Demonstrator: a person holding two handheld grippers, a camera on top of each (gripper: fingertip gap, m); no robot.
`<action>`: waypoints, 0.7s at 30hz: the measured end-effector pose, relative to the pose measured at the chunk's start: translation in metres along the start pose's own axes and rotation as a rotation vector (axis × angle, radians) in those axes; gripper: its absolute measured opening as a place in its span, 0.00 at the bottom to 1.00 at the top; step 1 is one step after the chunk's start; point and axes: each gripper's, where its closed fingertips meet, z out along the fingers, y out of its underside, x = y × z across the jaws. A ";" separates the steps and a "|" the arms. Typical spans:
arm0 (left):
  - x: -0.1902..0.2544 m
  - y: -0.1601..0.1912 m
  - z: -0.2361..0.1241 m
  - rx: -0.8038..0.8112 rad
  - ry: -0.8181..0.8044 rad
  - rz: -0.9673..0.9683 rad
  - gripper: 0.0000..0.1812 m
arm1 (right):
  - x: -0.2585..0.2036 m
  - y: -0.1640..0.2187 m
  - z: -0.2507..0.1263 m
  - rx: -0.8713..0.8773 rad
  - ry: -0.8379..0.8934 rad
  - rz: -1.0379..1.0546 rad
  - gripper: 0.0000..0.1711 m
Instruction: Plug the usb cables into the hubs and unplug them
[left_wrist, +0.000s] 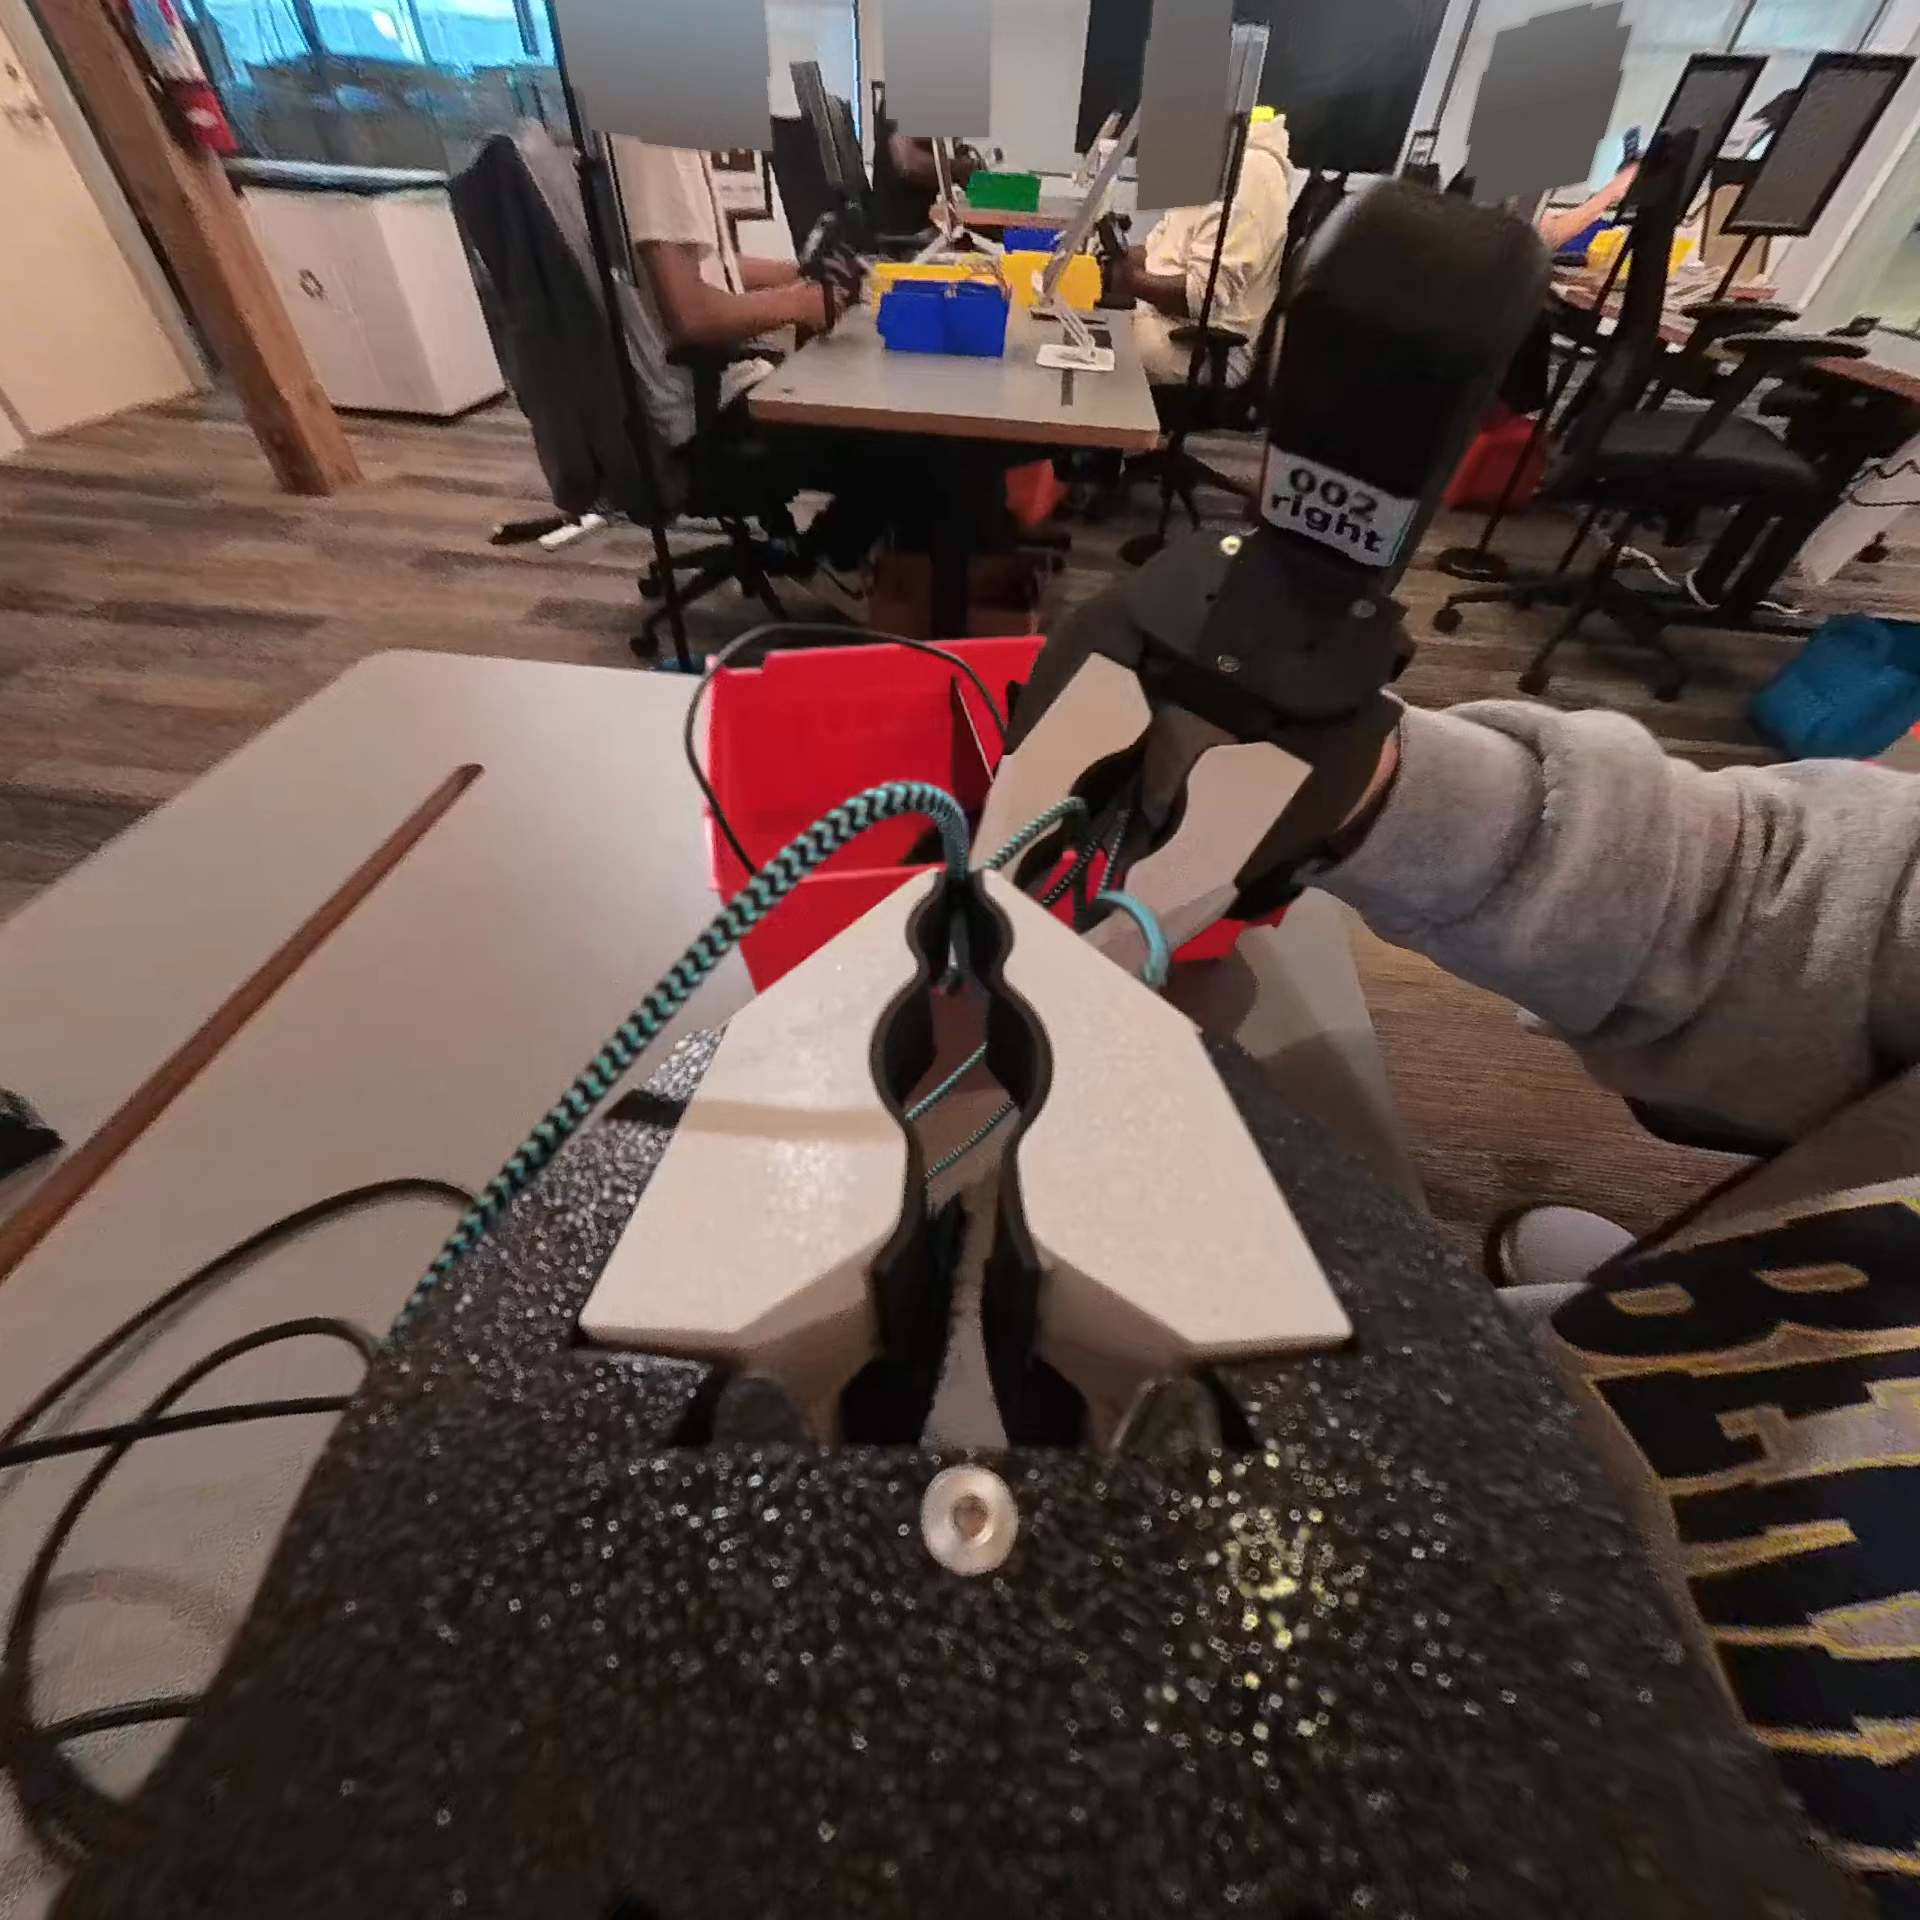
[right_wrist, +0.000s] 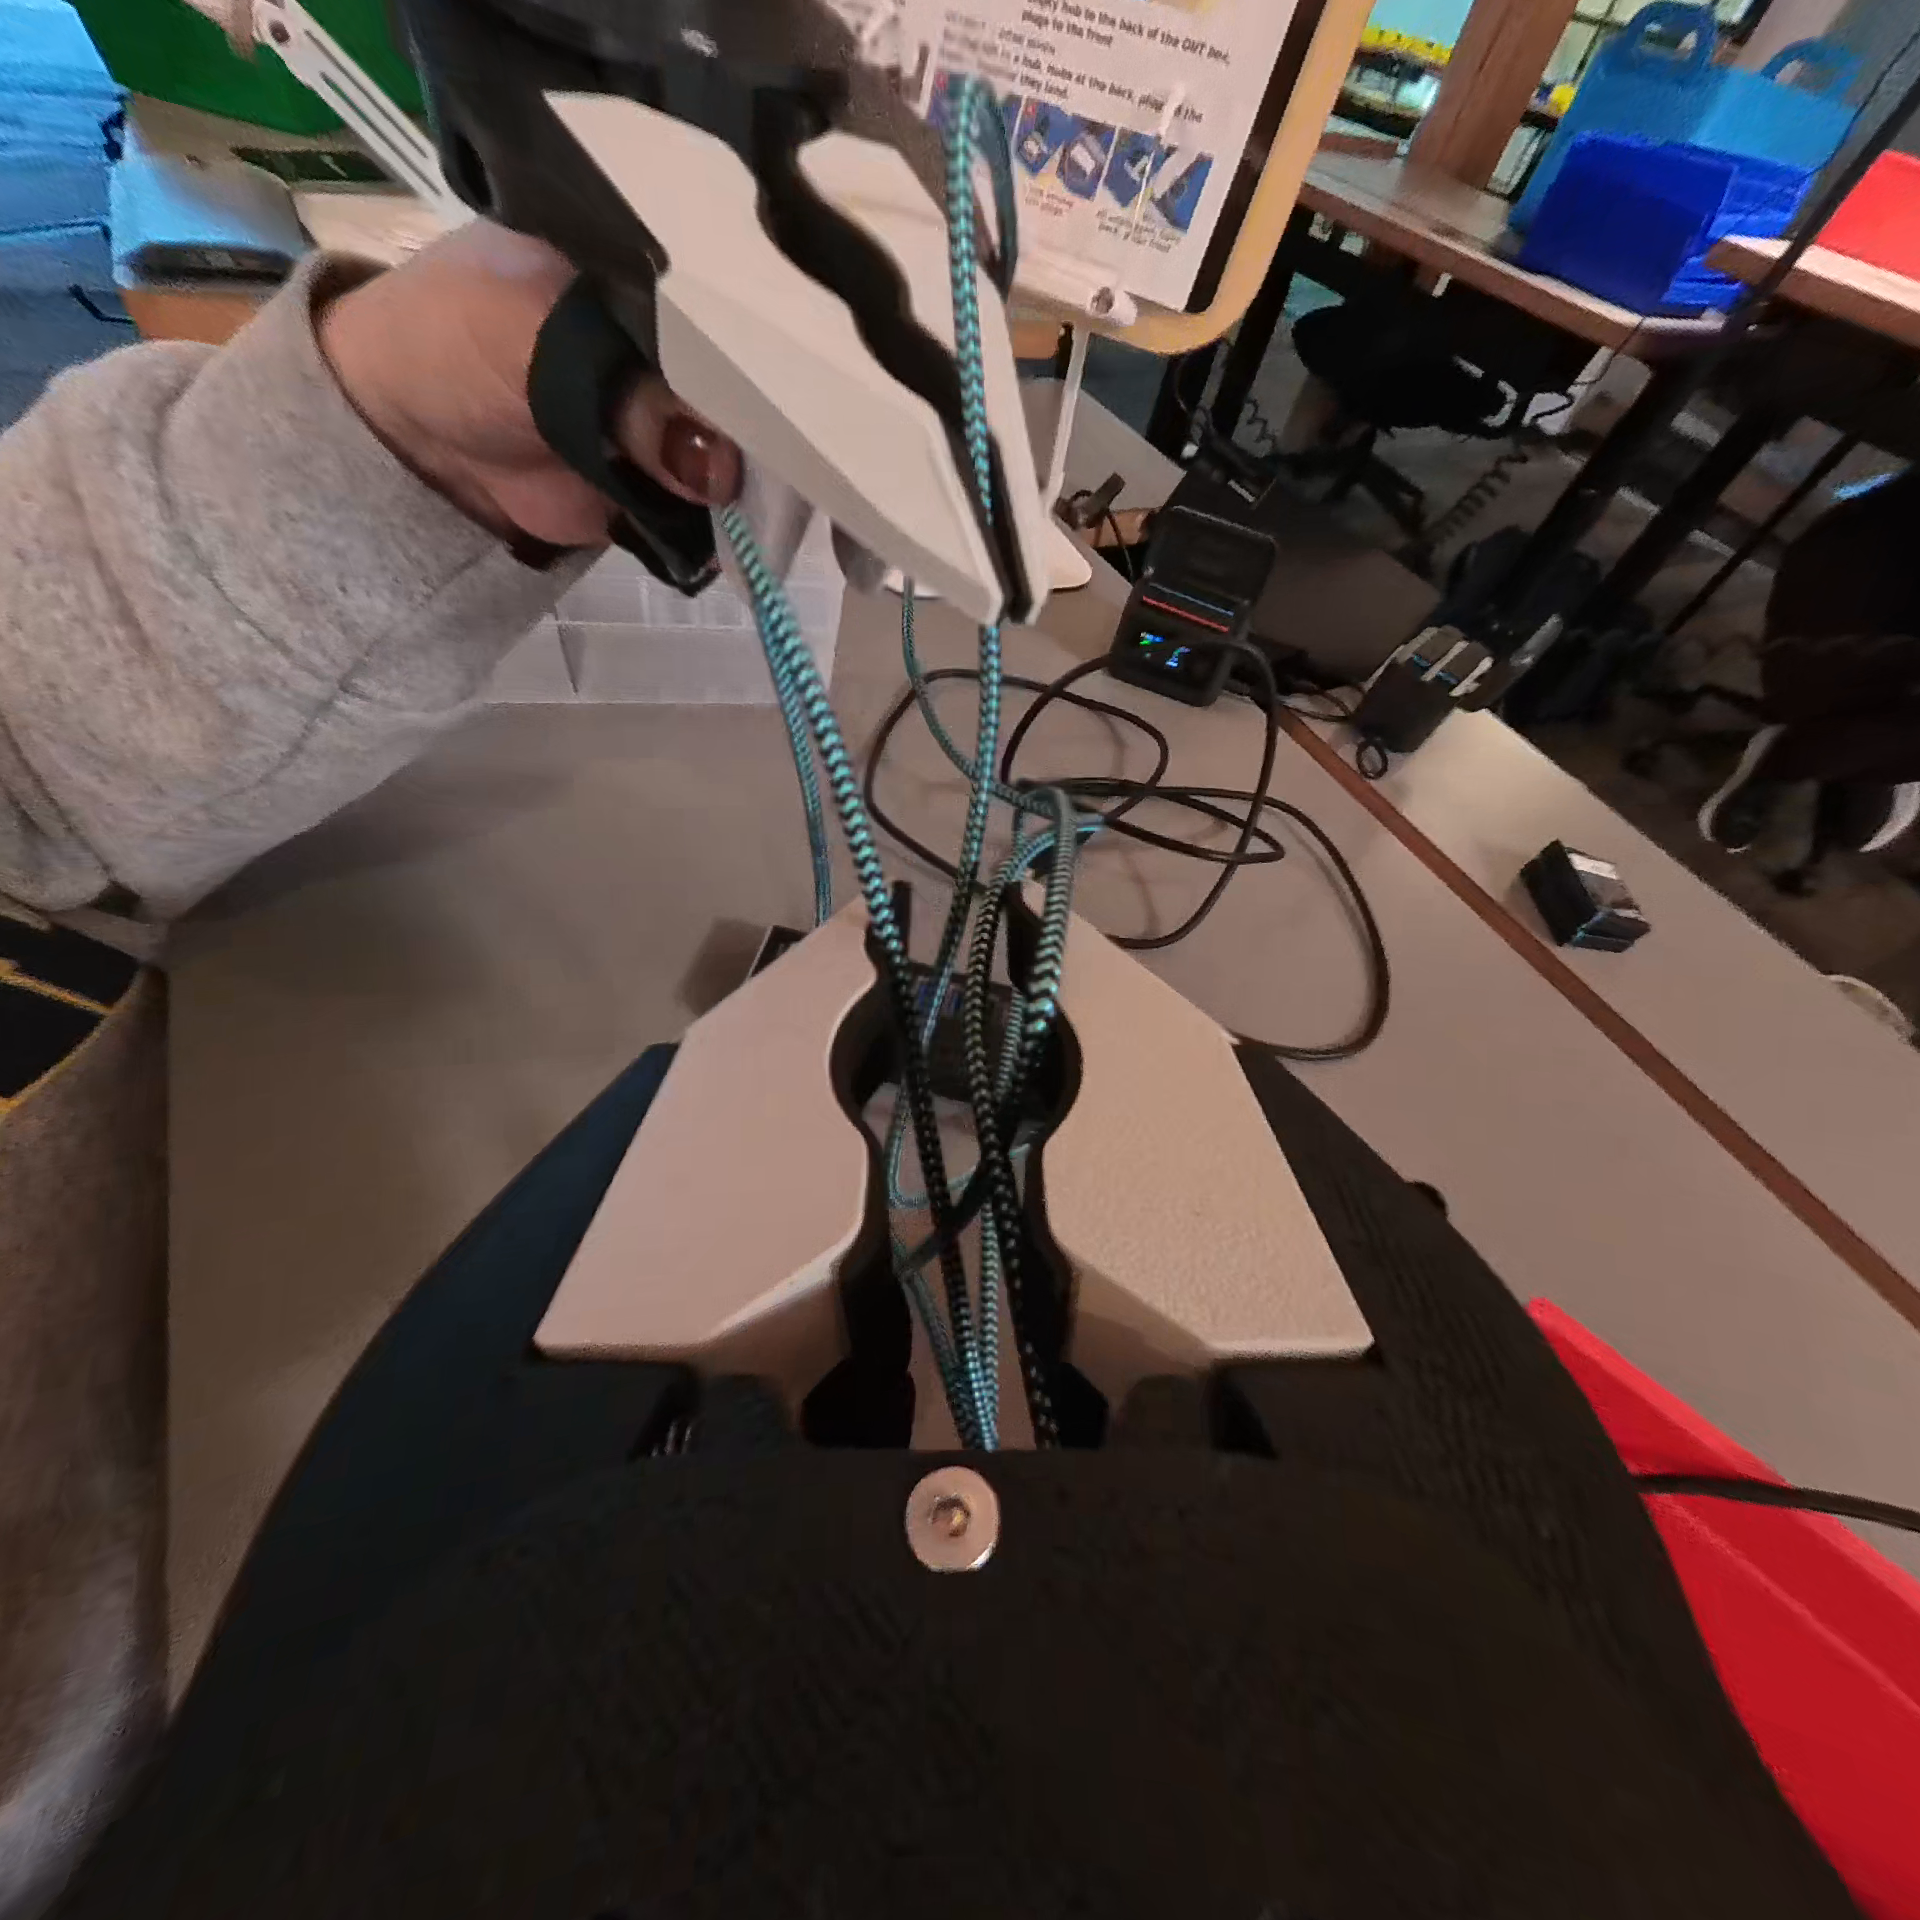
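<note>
My left gripper (left_wrist: 961, 883) is shut at the fingertips on a teal-and-black braided USB cable (left_wrist: 665, 997), which arcs off to the left over the table. My right gripper (left_wrist: 1101, 894) hangs just beyond it, over a red bin (left_wrist: 831, 727). In the right wrist view my right gripper (right_wrist: 956, 925) is closed around a small black USB hub (right_wrist: 940, 997), with several braided cables (right_wrist: 821, 758) running up between its fingers. The left gripper (right_wrist: 1008, 608) is above it, tips down, pinching one of those cables. The plug ends are hidden.
Grey table (right_wrist: 520, 831) with a wooden edge strip. Loose thin black cables (right_wrist: 1195, 821) lie on it, with a small black device with a lit screen (right_wrist: 1195, 613) and a small black box (right_wrist: 1584, 894). An instruction board (right_wrist: 1122, 135) stands behind. People sit at a far table (left_wrist: 956, 395).
</note>
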 end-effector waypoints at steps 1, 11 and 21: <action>0.002 0.005 0.003 -0.012 0.015 -0.009 0.00 | -0.002 0.003 0.002 -0.007 -0.013 0.011 0.13; 0.036 -0.018 -0.014 0.233 0.116 0.015 0.06 | 0.026 -0.038 -0.053 -0.107 0.181 -0.191 0.00; 0.018 -0.012 -0.038 0.355 0.201 -0.126 0.05 | 0.033 -0.141 -0.193 -0.198 0.228 -0.420 0.00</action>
